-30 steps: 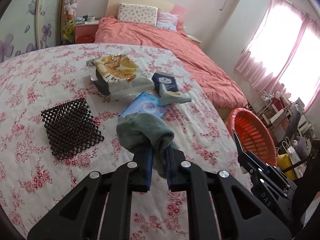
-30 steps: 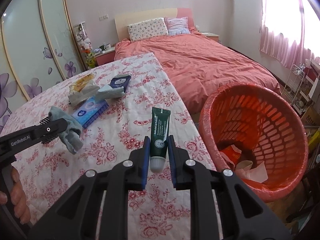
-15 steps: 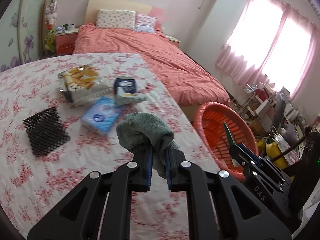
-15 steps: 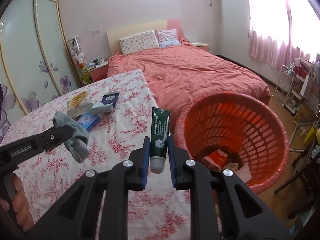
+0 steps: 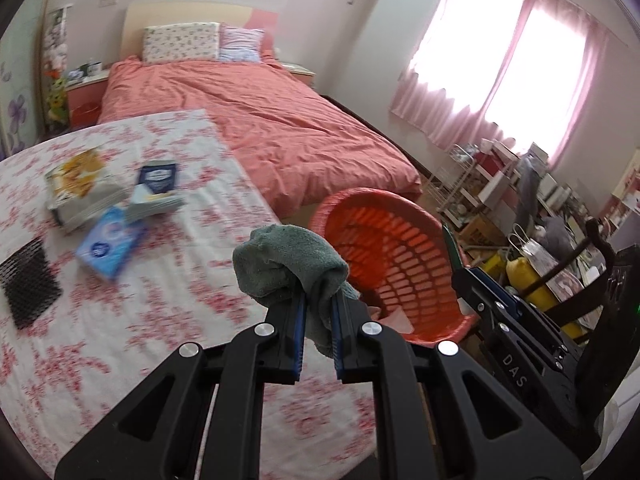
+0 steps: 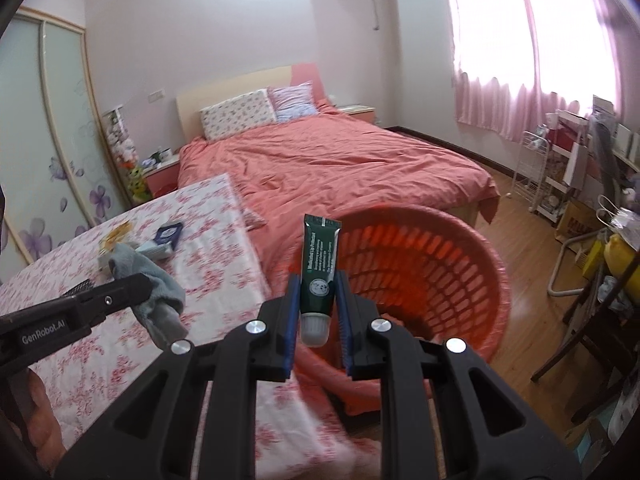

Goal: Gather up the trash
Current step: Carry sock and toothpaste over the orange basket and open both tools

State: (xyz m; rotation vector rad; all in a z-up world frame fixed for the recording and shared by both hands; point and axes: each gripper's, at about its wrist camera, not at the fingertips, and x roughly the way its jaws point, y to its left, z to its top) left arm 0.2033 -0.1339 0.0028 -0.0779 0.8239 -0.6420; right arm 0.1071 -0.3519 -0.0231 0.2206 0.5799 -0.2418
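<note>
My left gripper (image 5: pixel 319 300) is shut on a grey-green cloth (image 5: pixel 286 264), held in the air above the right edge of the flowered table (image 5: pixel 160 292). The same cloth (image 6: pixel 154 280) hangs from that gripper at the left of the right wrist view. My right gripper (image 6: pixel 318 280) is shut on a dark green tube (image 6: pixel 320 264), cap toward the camera, in front of the near rim of the orange basket (image 6: pixel 440 280). The basket (image 5: pixel 384 240) stands on the floor just beyond the table edge, with crumpled paper in its bottom.
On the table lie a snack bag (image 5: pixel 80 188), a dark blue packet (image 5: pixel 158 178), a light blue tissue pack (image 5: pixel 110 240) and a black mesh mat (image 5: pixel 28 280). A bed with a pink cover (image 5: pixel 260 120) lies behind. Shelves, bags and a chair crowd the right side.
Both grippers have swung to the right, from over the table toward the orange basket, which now sits closer and more central. Each keeps its hold, on the cloth and on the tube.
</note>
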